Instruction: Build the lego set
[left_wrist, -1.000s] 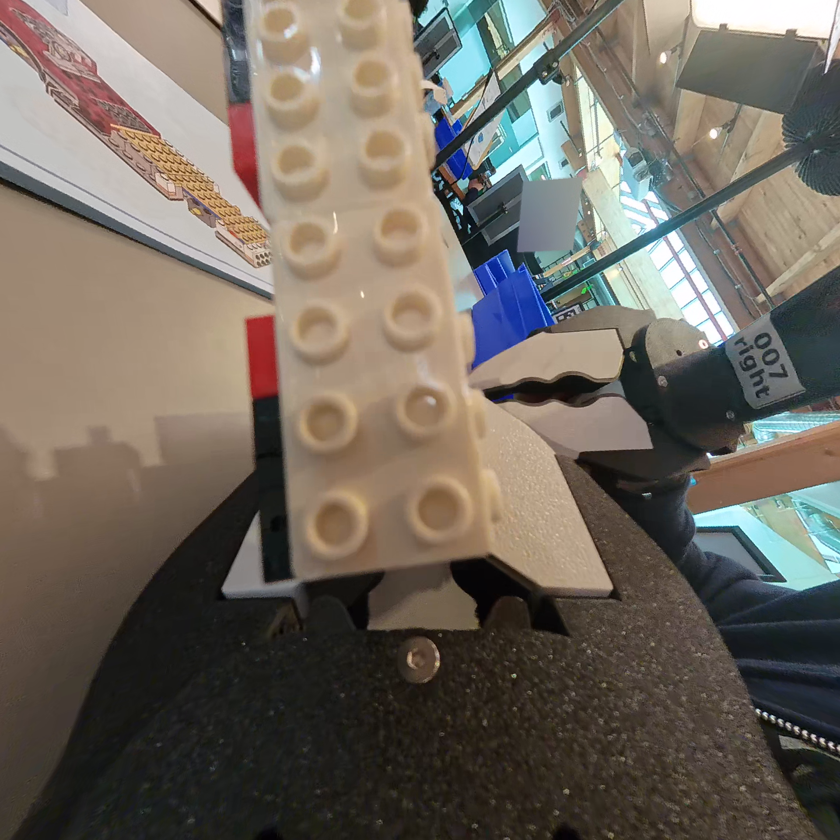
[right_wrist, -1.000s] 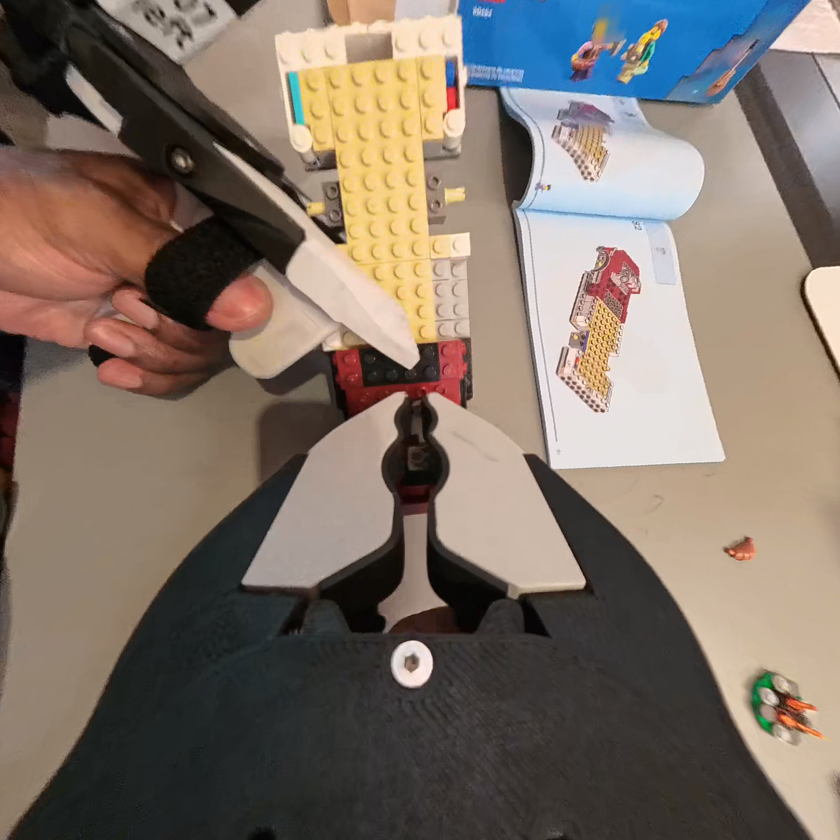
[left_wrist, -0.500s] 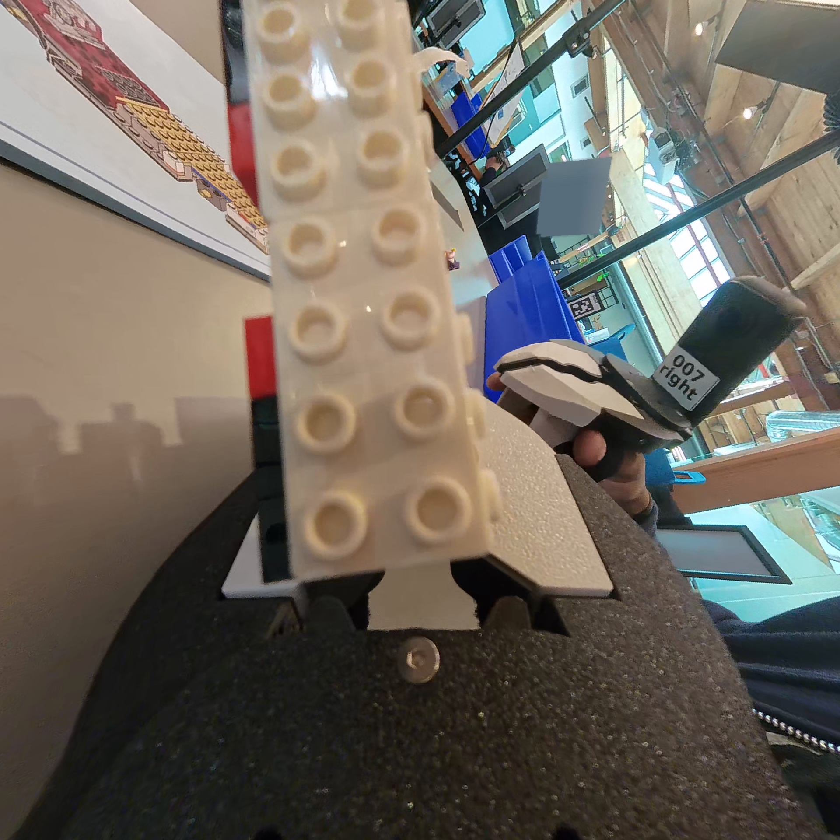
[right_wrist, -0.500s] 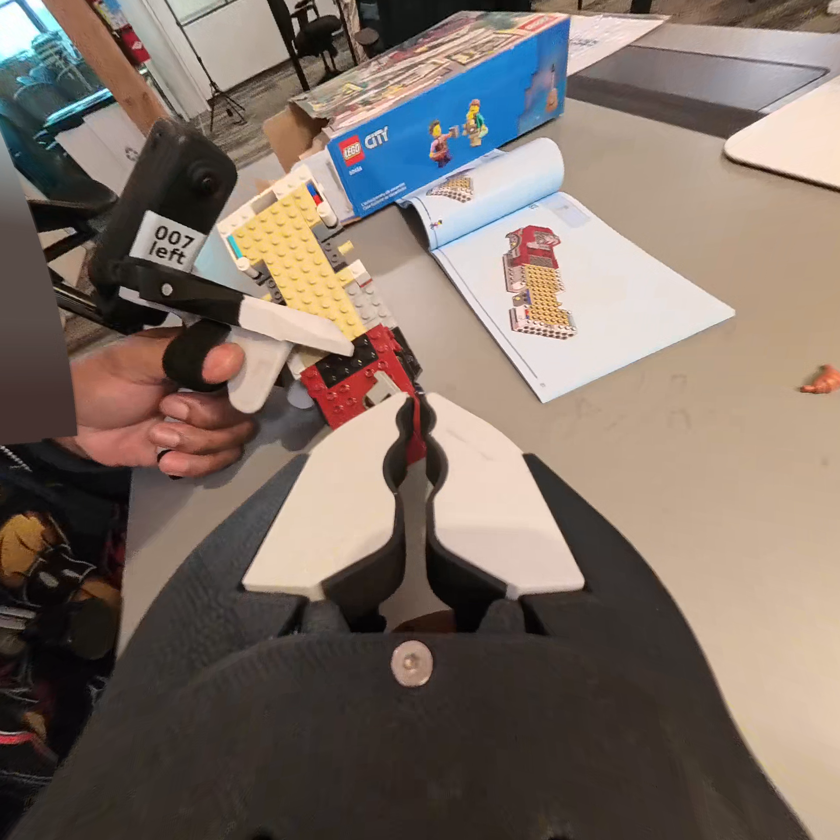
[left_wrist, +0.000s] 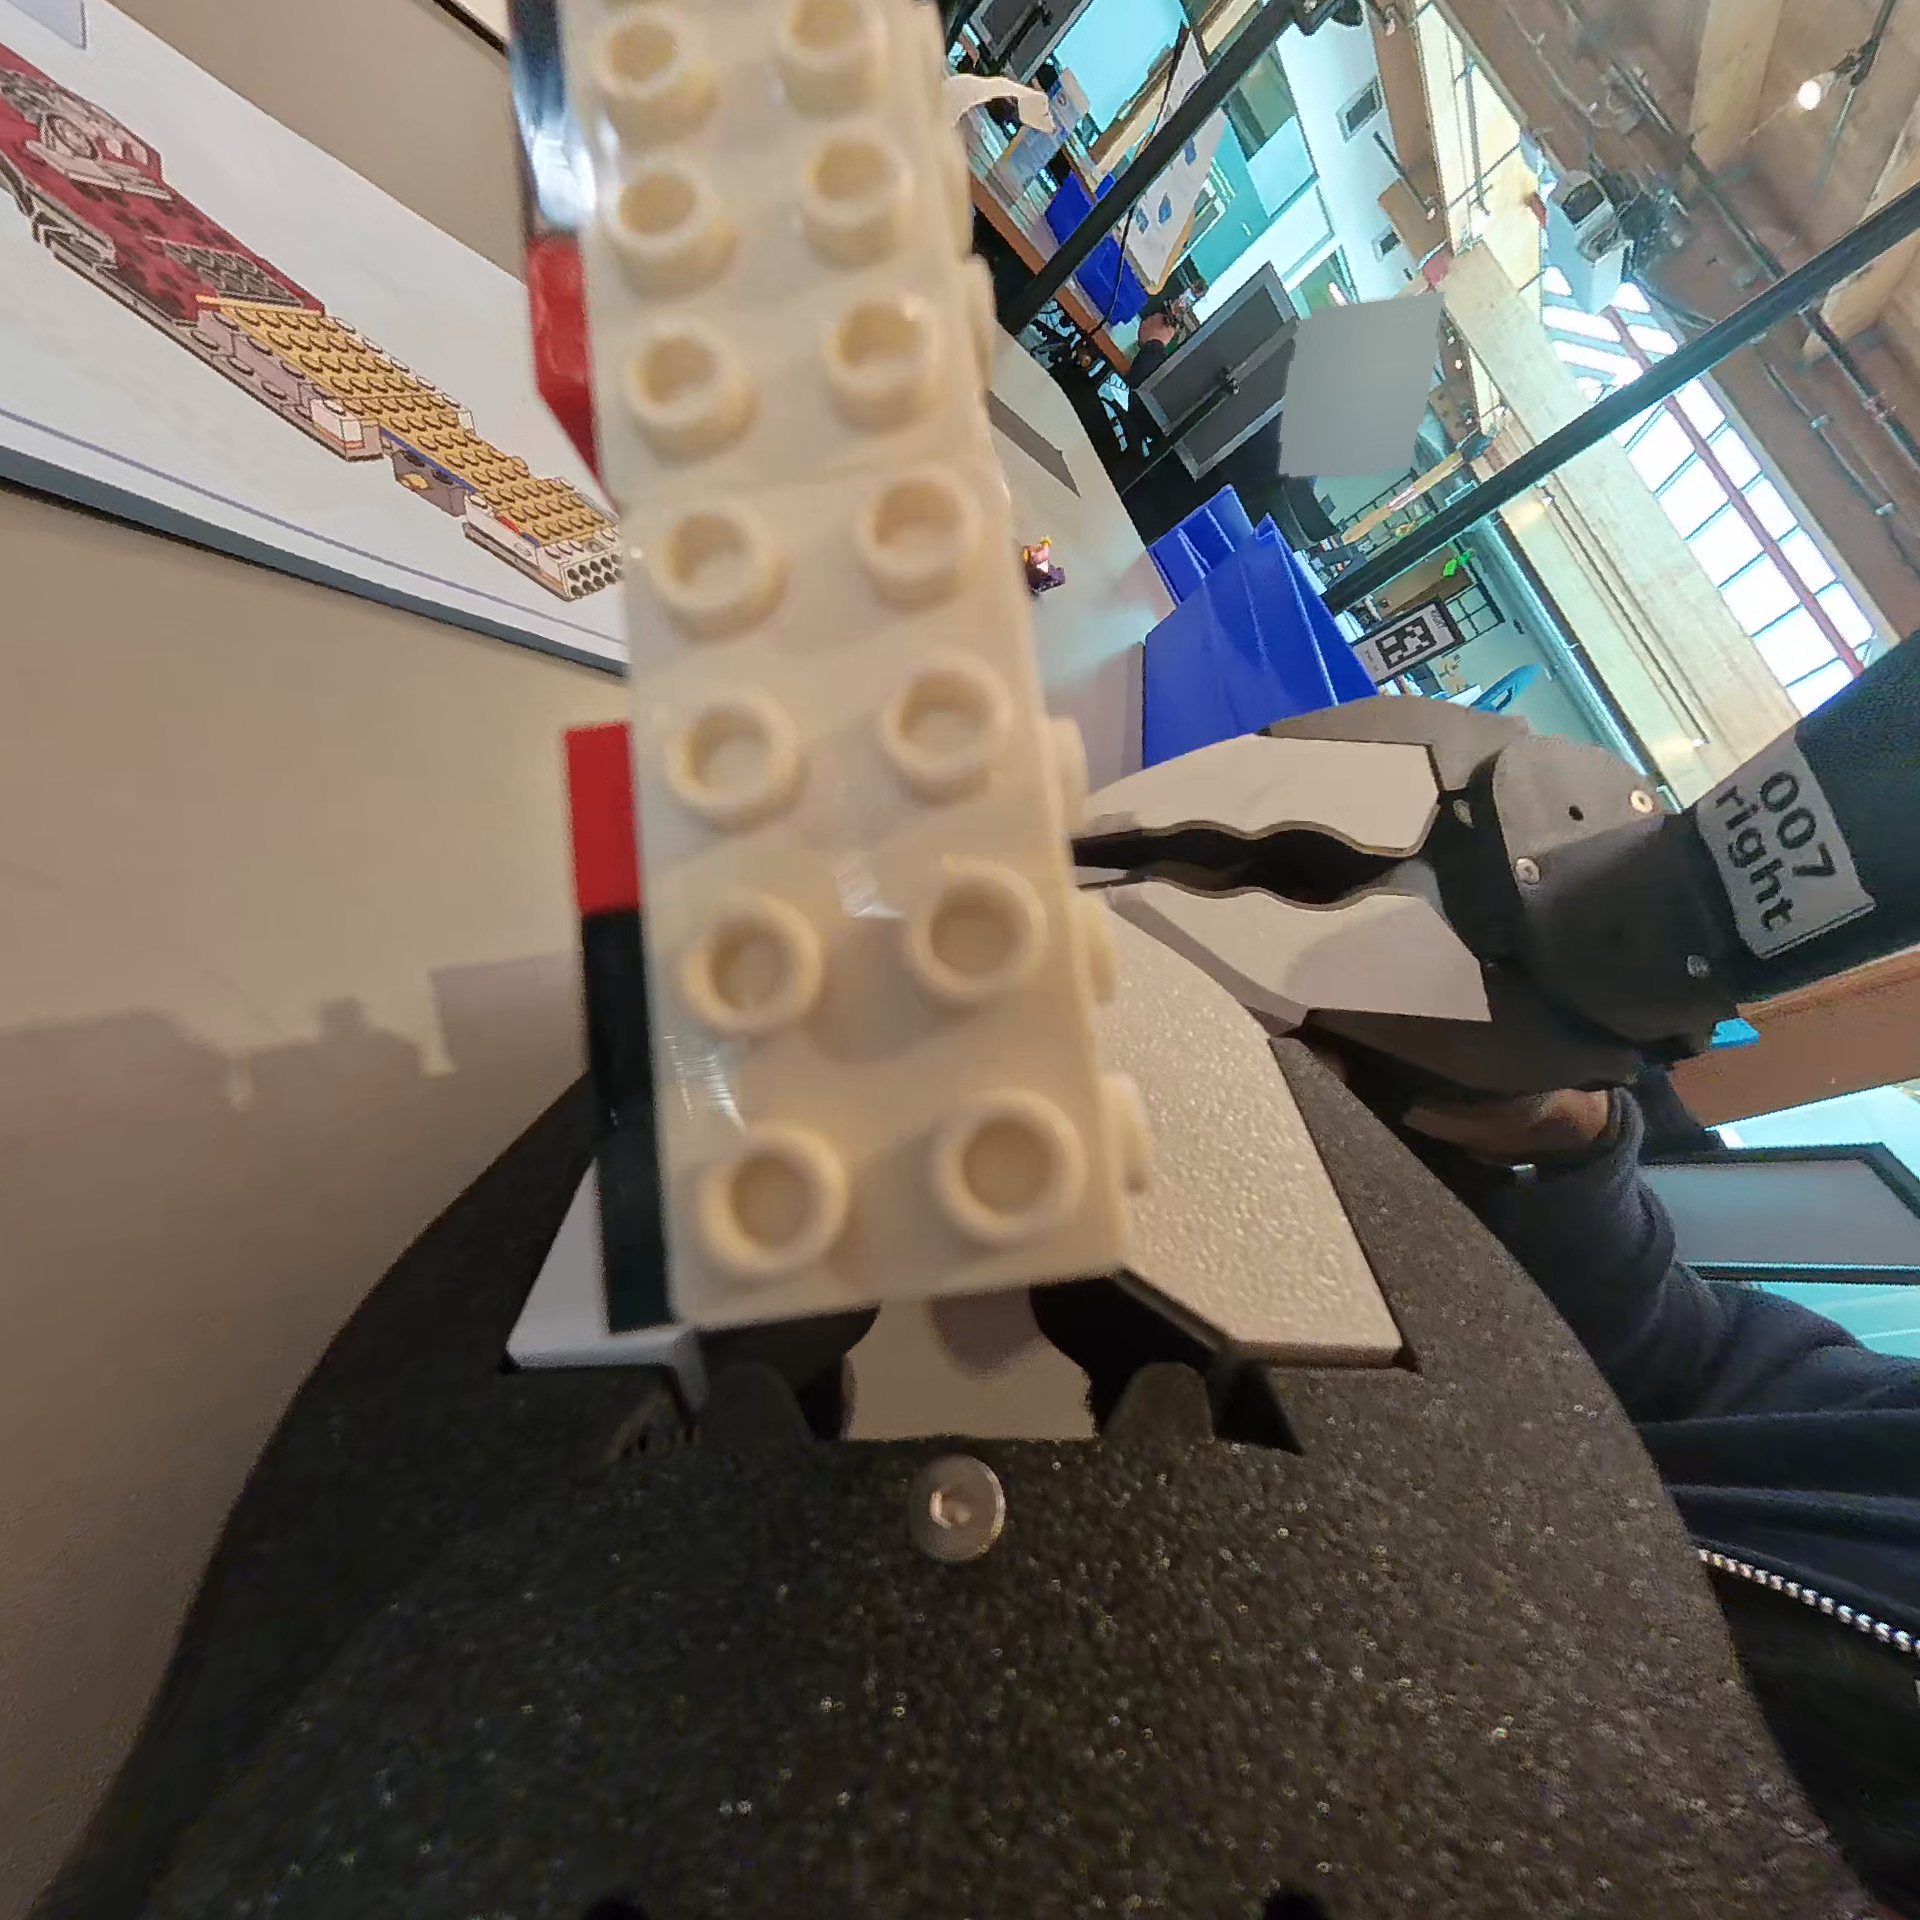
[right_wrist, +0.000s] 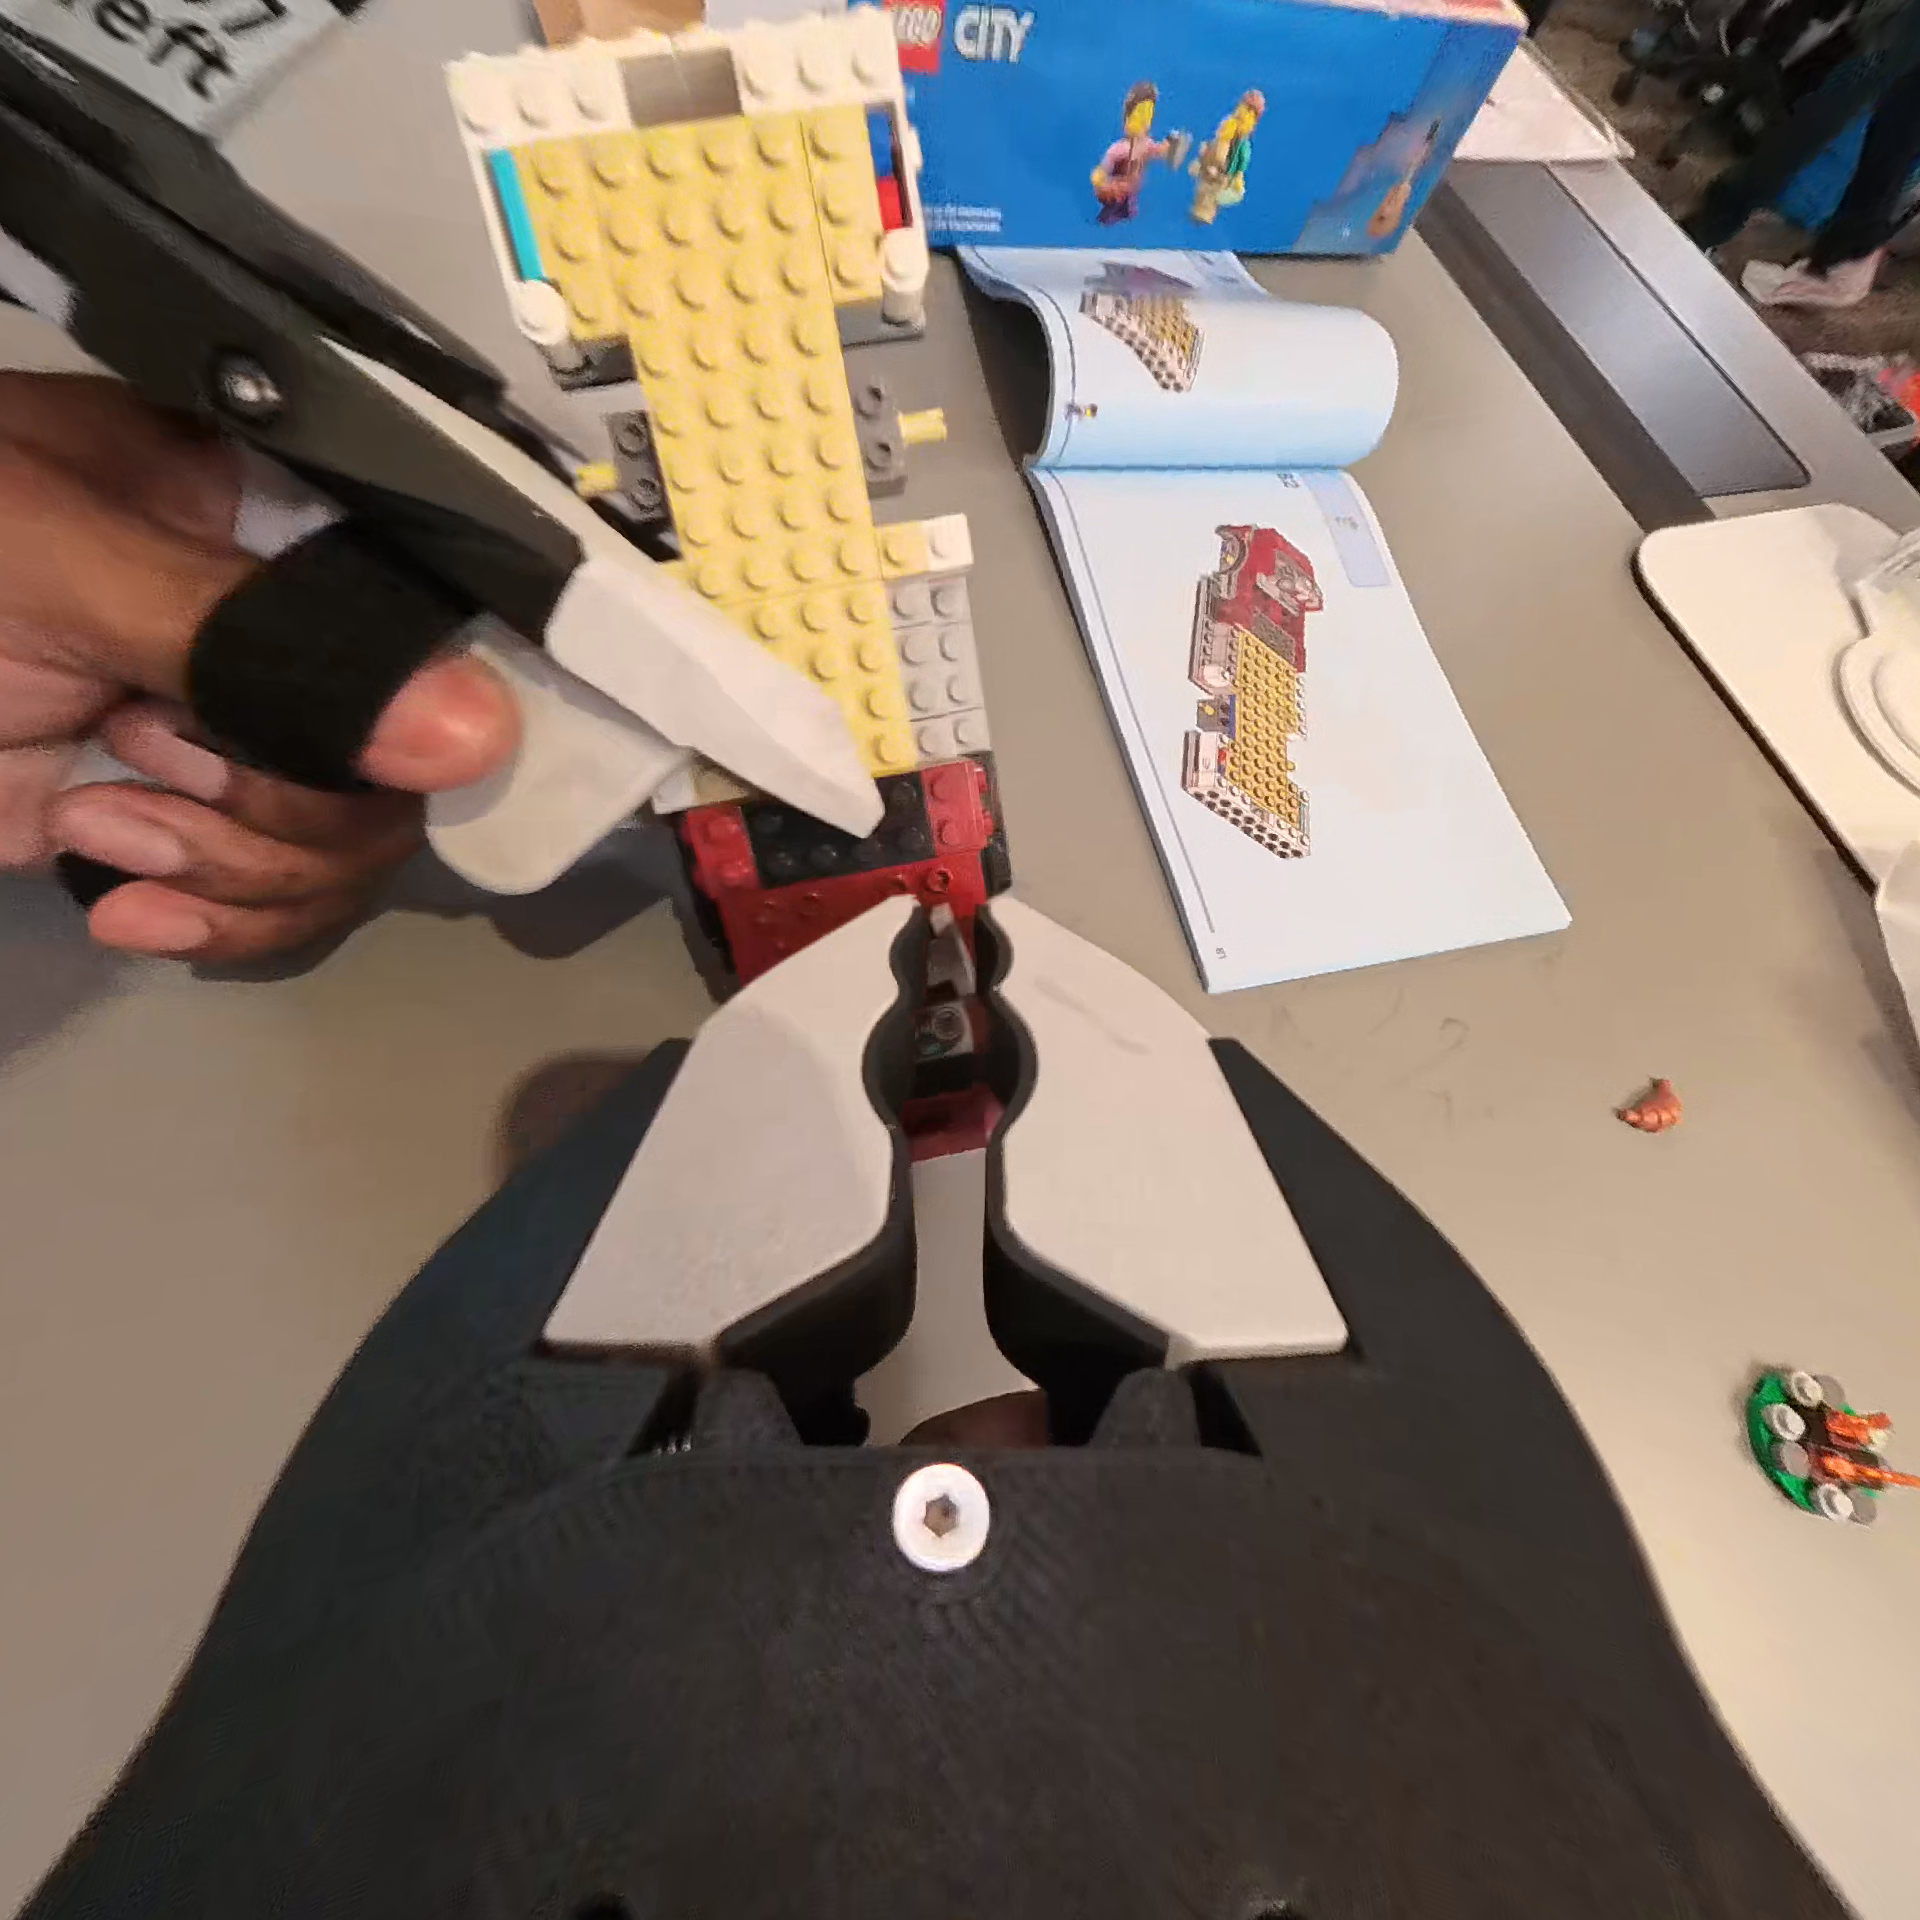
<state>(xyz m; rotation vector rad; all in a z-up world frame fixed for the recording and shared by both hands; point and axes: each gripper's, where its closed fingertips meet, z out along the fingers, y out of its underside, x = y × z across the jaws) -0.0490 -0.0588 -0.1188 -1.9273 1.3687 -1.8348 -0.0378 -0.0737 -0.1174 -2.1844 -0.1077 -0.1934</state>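
Left claw (right_wrist: 842, 800) clamped on brick model (right_wrist: 748, 416), one finger (right_wrist: 717, 686) flat on its studded top, white underside plates filling that claw's own view. Right claw (right_wrist: 940, 914) nearly together, tips at model's red end (right_wrist: 831, 894), table (right_wrist: 312, 1143) middle, beside booklet (right_wrist: 1299, 675).

The brick model (right_wrist: 769, 499) lies on the counter (right_wrist: 1351, 1143). Right of it lies the open instruction booklet (right_wrist: 1351, 727); behind both stands the set box (right_wrist: 1195, 125). Two loose pieces (right_wrist: 1652, 1107) (right_wrist: 1818, 1455) lie farther right, nearer the camera.
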